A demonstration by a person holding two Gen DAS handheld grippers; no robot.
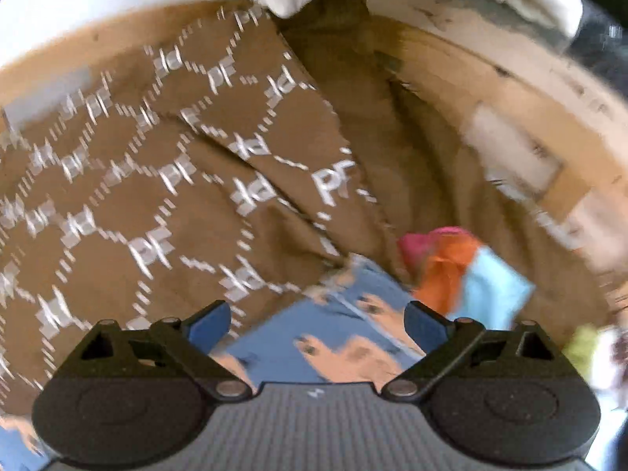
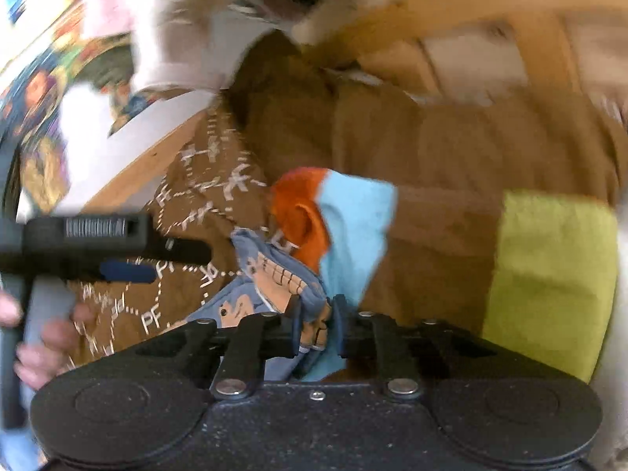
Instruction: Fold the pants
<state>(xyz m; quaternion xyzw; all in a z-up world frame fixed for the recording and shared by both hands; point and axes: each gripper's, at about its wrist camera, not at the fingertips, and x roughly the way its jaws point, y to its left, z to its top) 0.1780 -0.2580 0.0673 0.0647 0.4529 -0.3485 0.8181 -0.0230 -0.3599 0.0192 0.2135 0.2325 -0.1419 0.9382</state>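
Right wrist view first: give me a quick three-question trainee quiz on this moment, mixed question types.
1. True or false: the right gripper is shut on the blue printed pants.
2. The left gripper has its jaws: A) open, B) shut on the brown blanket, C) shut on the pants.
3. Fill in: the cloth right of the orange piece is light ____.

Key: 1 true; 2 A; 3 blue.
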